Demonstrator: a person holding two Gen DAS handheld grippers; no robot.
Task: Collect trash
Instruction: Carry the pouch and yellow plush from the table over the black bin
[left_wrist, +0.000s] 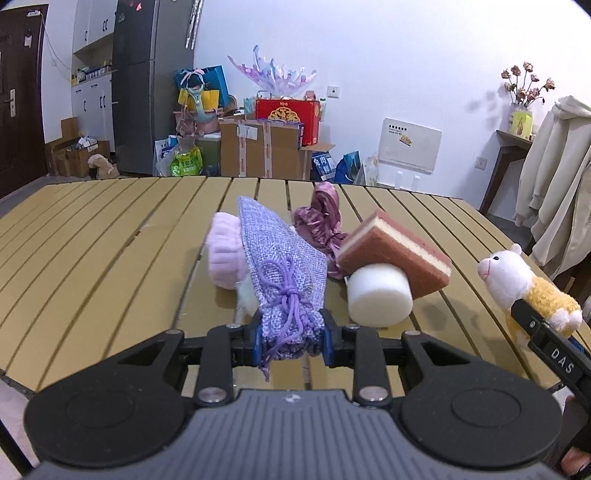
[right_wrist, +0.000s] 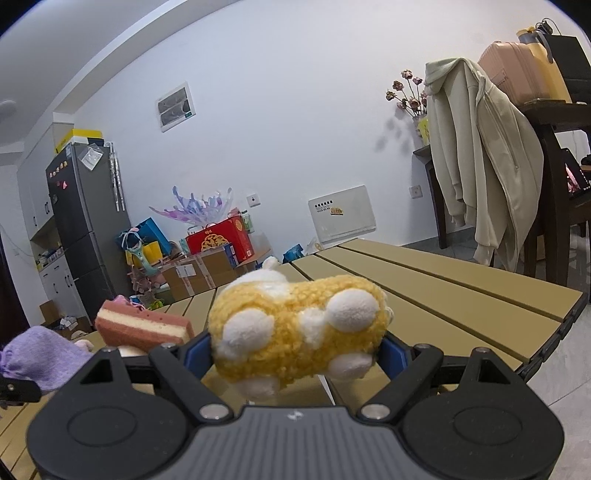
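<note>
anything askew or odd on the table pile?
Yes: the pink layered sponge sits tilted, one end propped on the white foam cylinder instead of lying flat on the slatted table. It may slide off if bumped. Nothing looks spilled or damaged.

In front of me is a table (left_wrist: 110, 229) made of long yellowish slats with dark gaps between them. On it I see a small pile near the middle: a pink fluffy cloth (left_wrist: 225, 254), a crumpled purple satin cloth (left_wrist: 321, 218) behind it, and a white foam cylinder (left_wrist: 380, 295) lying on its side. A pink and cream sponge (left_wrist: 395, 251) leans tilted on this cylinder.
</note>
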